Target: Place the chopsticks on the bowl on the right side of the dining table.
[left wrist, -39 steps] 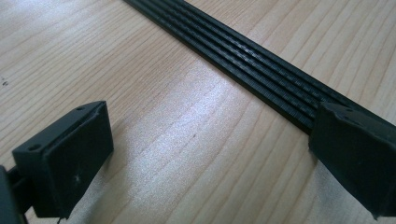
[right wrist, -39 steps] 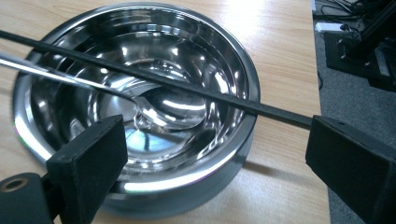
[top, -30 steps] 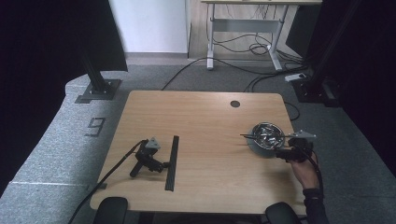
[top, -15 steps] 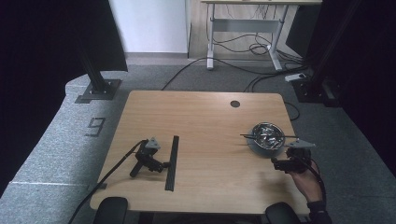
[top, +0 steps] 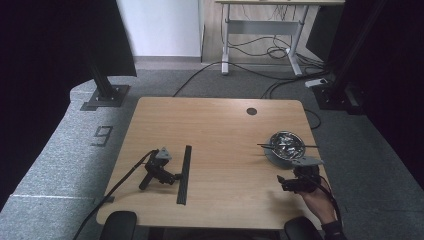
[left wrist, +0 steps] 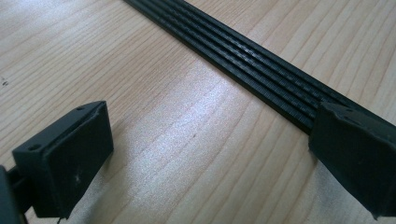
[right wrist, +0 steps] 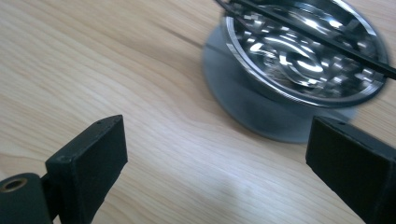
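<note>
While the right claw [top: 283, 183] gapes empty at the frame's lower right, held just below the bowl [top: 285, 144], the left claw [top: 175, 176] lies open on the counter [top: 225, 130], touching the black strip [top: 184, 172].

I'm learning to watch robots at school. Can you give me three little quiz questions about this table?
1. True or false: the right gripper holds the bowl.
2. What lies across the bowl? A) a spoon B) a thin black stick C) a cloth
3. Fill in: the left gripper lies on the table beside a long black ____.

Key:
1. False. Its fingers are open, with the bowl just ahead of them.
2. B
3. strip; that gripper is open too, with no hand on it.
</note>
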Demonstrator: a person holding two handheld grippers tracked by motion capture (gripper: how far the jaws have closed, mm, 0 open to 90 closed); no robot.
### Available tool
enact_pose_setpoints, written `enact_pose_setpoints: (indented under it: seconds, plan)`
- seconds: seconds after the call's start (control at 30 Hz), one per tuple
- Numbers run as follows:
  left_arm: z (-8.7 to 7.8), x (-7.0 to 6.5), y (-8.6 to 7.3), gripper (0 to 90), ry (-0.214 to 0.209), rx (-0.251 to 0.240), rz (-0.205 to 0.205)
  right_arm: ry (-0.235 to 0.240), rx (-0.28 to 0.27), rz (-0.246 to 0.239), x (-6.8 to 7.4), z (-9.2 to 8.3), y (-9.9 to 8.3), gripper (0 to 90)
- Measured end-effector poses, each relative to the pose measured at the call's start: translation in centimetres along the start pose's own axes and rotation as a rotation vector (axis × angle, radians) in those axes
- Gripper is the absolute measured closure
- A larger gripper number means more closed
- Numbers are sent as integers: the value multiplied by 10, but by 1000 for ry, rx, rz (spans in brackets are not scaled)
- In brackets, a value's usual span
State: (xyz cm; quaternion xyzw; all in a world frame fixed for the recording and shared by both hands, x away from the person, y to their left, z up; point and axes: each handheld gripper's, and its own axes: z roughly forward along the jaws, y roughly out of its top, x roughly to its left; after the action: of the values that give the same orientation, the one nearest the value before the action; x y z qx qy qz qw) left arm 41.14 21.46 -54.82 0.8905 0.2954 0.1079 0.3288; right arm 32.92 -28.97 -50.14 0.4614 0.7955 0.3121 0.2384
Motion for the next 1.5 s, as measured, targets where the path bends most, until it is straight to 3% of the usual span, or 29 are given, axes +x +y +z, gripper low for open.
enact_pose_setpoints:
  seconds: [0.13,0.63,0.87,1.13,1.5]
  plan:
    - [0,0,0,0,0,0,0,42,-6,-14,10,5,5,48]
    - [0,0,0,0,0,0,0,131,-4,-48,35,24,23,45]
    - [0,0,0,0,0,0,0,156,24,-112,52,42,35,42]
    - [0,0,0,0,0,0,0,200,26,-153,69,62,45,36]
    - [0,0,0,0,1,0,0,254,7,-176,88,84,59,34]
